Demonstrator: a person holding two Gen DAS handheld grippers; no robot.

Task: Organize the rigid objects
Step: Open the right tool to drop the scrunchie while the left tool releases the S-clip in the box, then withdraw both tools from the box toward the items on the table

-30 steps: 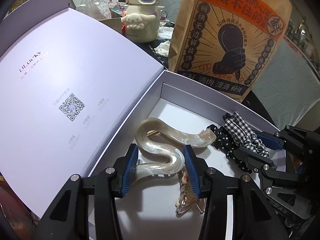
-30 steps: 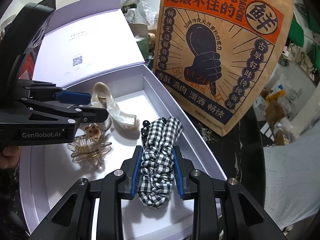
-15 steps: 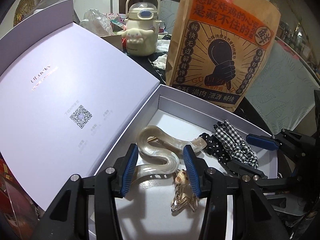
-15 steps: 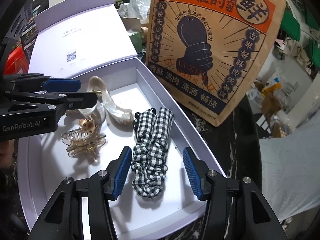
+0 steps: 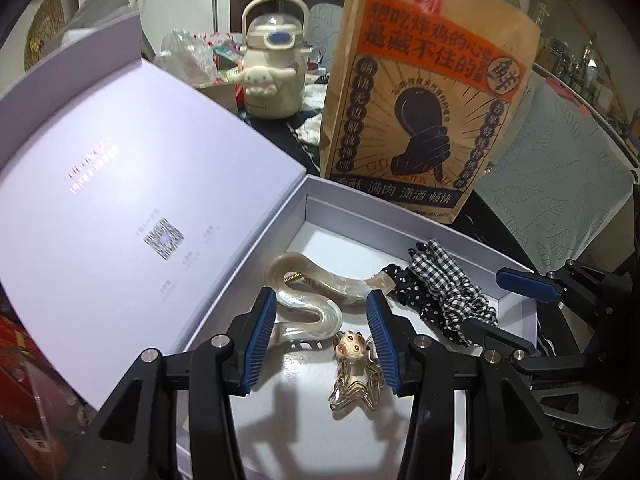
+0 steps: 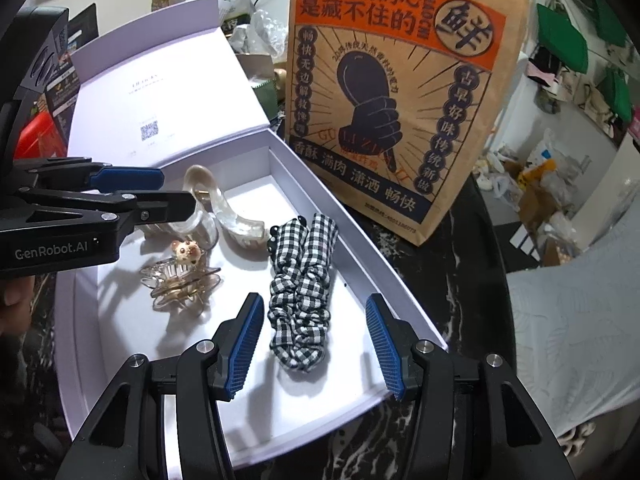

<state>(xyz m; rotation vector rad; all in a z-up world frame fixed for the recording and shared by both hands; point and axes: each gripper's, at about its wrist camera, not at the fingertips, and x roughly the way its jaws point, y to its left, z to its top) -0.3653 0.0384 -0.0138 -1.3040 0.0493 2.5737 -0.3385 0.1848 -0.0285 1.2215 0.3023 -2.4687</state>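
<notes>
A white gift box [image 5: 360, 204] [image 6: 360, 256] holds a pearly S-shaped hair clip [image 5: 312, 292] [image 6: 236, 216], a clear claw clip with a small bear head [image 5: 352, 376] [image 6: 180, 280], a black-and-white gingham scrunchie [image 6: 302, 292] [image 5: 448, 280] and a polka-dot scrunchie [image 5: 416, 304]. My left gripper [image 5: 321, 294] [image 6: 178, 191] hovers over the pearly clip. Its jaws stand narrowly apart, and the right pad is clear of the clip. My right gripper [image 6: 314, 299] [image 5: 486, 300] is open above the gingham scrunchie, which lies loose between the jaws without touching the pads.
The box's lid [image 5: 120, 208] stands open on the left. A tall brown paper bag [image 5: 424, 120] [image 6: 396, 100] stands just behind the box. A cream character bottle [image 5: 272, 80] and clutter sit further back. The dark marbled tabletop [image 6: 460, 280] runs along the box's right side.
My right gripper's jaws spread and let go of the gingham scrunchie, which now lies in the box. The left gripper rose and drew back from the pearly clip, which stayed in the box.
</notes>
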